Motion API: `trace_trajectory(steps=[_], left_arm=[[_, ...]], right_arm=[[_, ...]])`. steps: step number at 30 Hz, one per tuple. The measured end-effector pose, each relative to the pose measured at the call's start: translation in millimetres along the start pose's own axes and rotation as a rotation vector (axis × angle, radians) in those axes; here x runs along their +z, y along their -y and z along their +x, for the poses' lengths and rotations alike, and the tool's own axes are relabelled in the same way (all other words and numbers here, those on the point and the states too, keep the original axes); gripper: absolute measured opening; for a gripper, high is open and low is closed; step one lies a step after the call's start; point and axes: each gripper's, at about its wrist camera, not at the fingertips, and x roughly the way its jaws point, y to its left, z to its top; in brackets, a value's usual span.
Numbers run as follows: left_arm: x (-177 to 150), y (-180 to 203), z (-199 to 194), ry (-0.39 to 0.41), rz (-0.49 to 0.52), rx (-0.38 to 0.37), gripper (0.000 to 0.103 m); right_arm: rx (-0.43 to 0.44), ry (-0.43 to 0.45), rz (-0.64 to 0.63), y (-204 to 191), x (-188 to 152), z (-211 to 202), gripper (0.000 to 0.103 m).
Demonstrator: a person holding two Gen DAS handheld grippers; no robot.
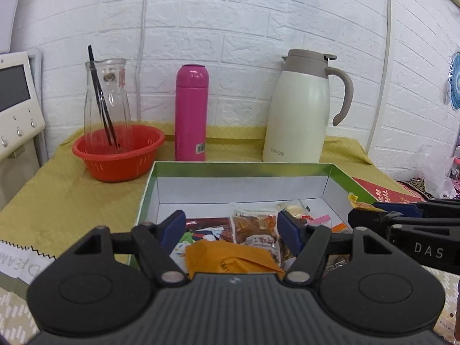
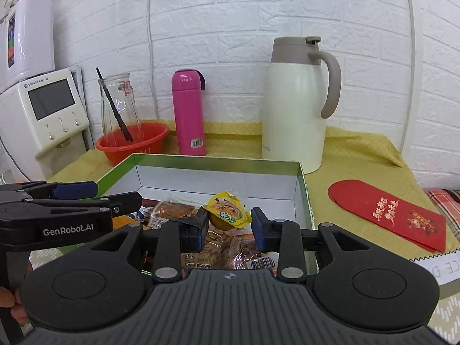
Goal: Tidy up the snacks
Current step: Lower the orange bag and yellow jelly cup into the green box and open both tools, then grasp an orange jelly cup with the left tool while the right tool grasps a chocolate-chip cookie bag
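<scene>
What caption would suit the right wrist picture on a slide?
Right gripper holds a yellow snack packet over the open box of snacks.

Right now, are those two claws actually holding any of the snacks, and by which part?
The right gripper pinches a small yellow snack packet by its two sides. The left gripper is open over the box, holding nothing.

The cream steel jug (image 1: 299, 109) reads "SUPOR". The black left gripper (image 2: 86, 192) reads "GenRobot.AI". The black right gripper (image 1: 373, 215) reads "DAS".
</scene>
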Motion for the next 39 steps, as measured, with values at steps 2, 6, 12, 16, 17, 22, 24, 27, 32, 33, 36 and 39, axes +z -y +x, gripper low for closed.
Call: trace_trajectory(steps=[2, 6, 12, 16, 17, 22, 24, 27, 32, 33, 36, 39], left_arm=[[-3.1, -2.3, 2.6, -0.004, -0.002, 0.004, 0.069], [-3.8, -5.2, -6.1, 0.010, -0.001, 0.011, 0.074], [-4.9, -6.5, -46.9, 0.054, 0.031, 0.025, 0.087], [-22.0, -7.0, -86.0, 0.085, 0.085, 0.026, 0.103], [-26.6, -6.7, -92.4, 0.083, 0.095, 0.030, 0.103], [-57.3, -3.3, -112.8, 0.039, 0.152, 0.055, 0.103], [-69.2, -2.0, -111.6, -0.003, 0.173, 0.044, 0.103], [-81.5, 3.2, -105.8, -0.042, 0.212, 0.059, 0.103], [-90.5, 8.5, -101.0, -0.071, 0.235, 0.048, 0.103], [-92.5, 9.5, -100.1, -0.076, 0.237, 0.037, 0.103], [-97.2, 13.1, -94.8, -0.101, 0.242, 0.012, 0.103], [-96.7, 15.0, -91.1, -0.120, 0.241, -0.015, 0.103]], right_arm=[[0.011, -0.022, 0.011, 2.9, -2.9, 7.0, 0.057], [0.058, -0.014, 0.070, 10.4, -4.4, 1.9, 0.103], [0.102, 0.065, 0.098, 24.3, -1.7, -44.7, 0.103], [0.132, 0.100, 0.113, 48.3, -17.7, -96.1, 0.103], [0.130, 0.102, 0.124, 55.3, -23.6, -107.3, 0.103], [0.107, 0.056, 0.199, 86.0, -59.2, -141.0, 0.103], [0.075, 0.020, 0.189, 88.2, -72.2, -142.5, 0.103], [0.045, -0.028, 0.172, 84.6, -85.9, -136.0, 0.103], [0.052, -0.101, 0.118, 70.3, -95.8, -118.8, 0.103], [0.049, -0.110, 0.099, 66.4, -96.0, -115.2, 0.103], [0.041, -0.134, 0.065, 59.4, -97.5, -107.8, 0.103], [0.028, -0.144, 0.038, 56.4, -98.7, -103.9, 0.103]])
